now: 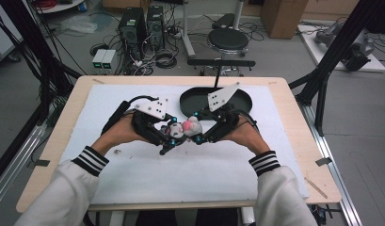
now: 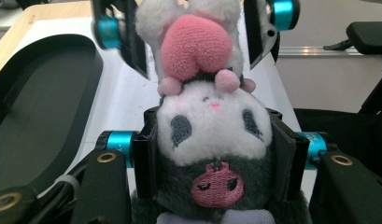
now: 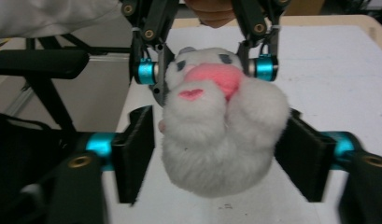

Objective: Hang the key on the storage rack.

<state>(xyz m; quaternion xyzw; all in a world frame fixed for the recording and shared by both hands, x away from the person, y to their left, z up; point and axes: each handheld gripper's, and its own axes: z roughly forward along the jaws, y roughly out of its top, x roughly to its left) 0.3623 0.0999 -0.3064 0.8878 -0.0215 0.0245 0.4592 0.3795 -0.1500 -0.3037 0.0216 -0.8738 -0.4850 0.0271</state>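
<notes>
A small plush toy (image 1: 184,129) hangs in the air between the two grippers, above the white mat (image 1: 133,174) and just on the person's side of the black oval tray (image 1: 192,101). It is white and dark grey, with a pink heart held against its front.

In the high view its long axis runs roughly level, from the left gripper (image 1: 173,140) across to the right gripper (image 1: 198,137), parallel to the near rim of the tray. The head end, with its dark grey hood, points toward the left gripper; the round white body end points toward the right gripper.

In the left gripper view, the left gripper (image 2: 215,154) is clamped on the toy's head (image 2: 215,135), a black pad pressed into each cheek. The face looks up at the camera, and the pink heart (image 2: 196,44) lies beyond it, away from the jaws.

In the right gripper view, the right gripper (image 3: 216,158) brackets the fluffy white body (image 3: 221,144). Its pads stand on either side of the fur with a narrow gap visible on the left side, so they do not press on it; no firm grip shows. The tray lies behind the toy, on the far side from the person, and the toy is clear of it.
</notes>
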